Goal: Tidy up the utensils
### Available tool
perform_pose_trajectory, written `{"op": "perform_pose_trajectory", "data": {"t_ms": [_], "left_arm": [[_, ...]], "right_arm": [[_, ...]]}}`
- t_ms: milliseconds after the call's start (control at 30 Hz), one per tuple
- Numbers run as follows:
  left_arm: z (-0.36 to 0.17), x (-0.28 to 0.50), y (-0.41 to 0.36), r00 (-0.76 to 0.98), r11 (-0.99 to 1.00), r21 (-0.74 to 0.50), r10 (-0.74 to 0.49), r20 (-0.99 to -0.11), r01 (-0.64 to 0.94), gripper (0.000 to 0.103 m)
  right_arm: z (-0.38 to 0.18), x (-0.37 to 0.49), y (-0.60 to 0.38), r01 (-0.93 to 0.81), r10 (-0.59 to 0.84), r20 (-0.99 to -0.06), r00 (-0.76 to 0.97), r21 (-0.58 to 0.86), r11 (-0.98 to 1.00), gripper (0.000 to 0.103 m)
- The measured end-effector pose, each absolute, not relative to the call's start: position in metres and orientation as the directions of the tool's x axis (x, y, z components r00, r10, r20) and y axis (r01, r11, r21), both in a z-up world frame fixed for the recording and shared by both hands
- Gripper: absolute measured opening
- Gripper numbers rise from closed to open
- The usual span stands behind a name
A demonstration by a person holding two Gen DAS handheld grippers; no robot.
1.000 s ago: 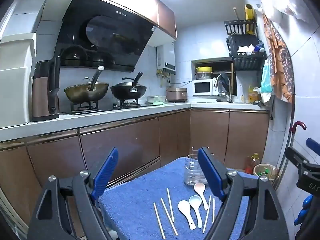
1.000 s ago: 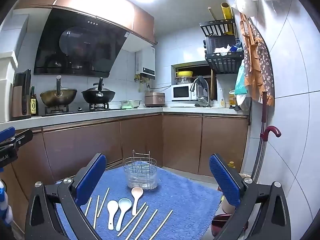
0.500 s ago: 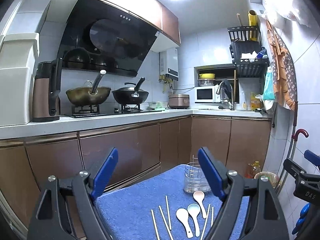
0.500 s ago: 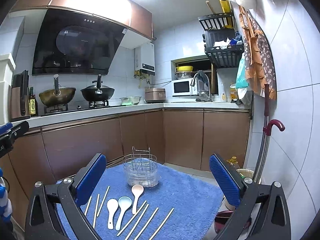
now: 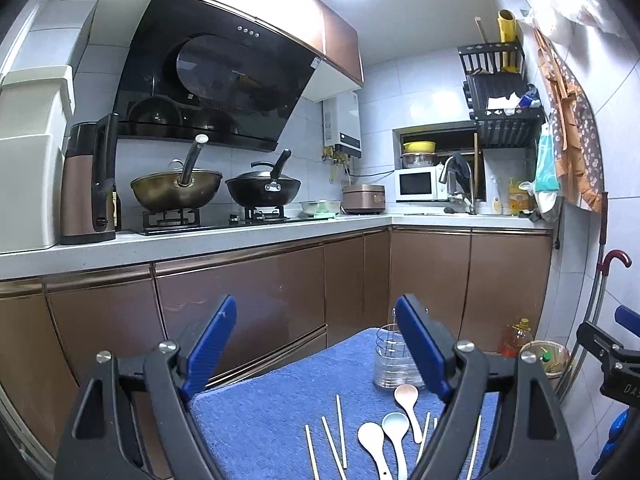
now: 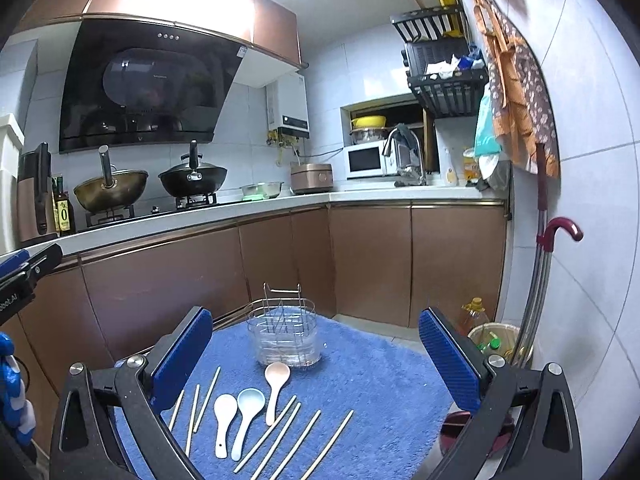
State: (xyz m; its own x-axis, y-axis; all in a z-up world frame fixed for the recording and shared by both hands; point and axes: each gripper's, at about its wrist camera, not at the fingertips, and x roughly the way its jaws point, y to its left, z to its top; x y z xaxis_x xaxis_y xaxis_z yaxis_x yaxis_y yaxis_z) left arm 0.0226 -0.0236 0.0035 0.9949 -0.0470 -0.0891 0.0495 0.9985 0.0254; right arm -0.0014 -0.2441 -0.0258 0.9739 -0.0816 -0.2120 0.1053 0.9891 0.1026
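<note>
On a blue towel (image 6: 372,392) lie three soup spoons: a pinkish spoon (image 6: 275,380), a pale blue spoon (image 6: 248,408) and a white spoon (image 6: 223,414). Several wooden chopsticks (image 6: 280,436) lie loose on both sides of them. A wire utensil holder (image 6: 286,338) with a clear base stands behind the spoons, with no utensils in it. My right gripper (image 6: 316,364) hovers open above the towel. My left gripper (image 5: 320,356) is open too, high and to the left; from it I see the holder (image 5: 390,360), the spoons (image 5: 394,428) and the chopsticks (image 5: 339,428).
Brown cabinets (image 6: 168,276) run under a white counter (image 6: 240,206) behind the towel. Two woks sit on the stove (image 6: 160,184). A small bin (image 6: 498,340) and an umbrella (image 6: 548,272) stand by the right wall.
Both grippers have risen and tilted up a little, so the towel and utensils sit lower in both views. The utensils have not moved and both grippers stay open.
</note>
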Motion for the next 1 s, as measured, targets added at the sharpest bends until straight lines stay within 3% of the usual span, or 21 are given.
{"op": "perform_pose_trajectory", "data": {"t_ms": [433, 733, 1000], "left_arm": [[-0.006, 0.04, -0.025, 0.995, 0.998, -0.02, -0.062, -0.083, 0.06, 0.081], [-0.017, 0.062, -0.029, 0.982, 0.996, -0.001, -0.089, -0.166, 0.09, 0.081], [-0.03, 0.091, -0.01, 0.96, 0.995, -0.08, -0.083, -0.266, 0.064, 0.081]], "right_arm": [[-0.04, 0.024, -0.256, 0.1, -0.065, -0.268, 0.961, 0.117, 0.988, 0.103], [-0.052, 0.041, -0.261, 0.11, -0.066, -0.324, 0.944, 0.119, 0.987, 0.103], [-0.063, 0.056, -0.269, 0.115, -0.05, -0.392, 0.918, 0.144, 0.983, 0.103]]}}
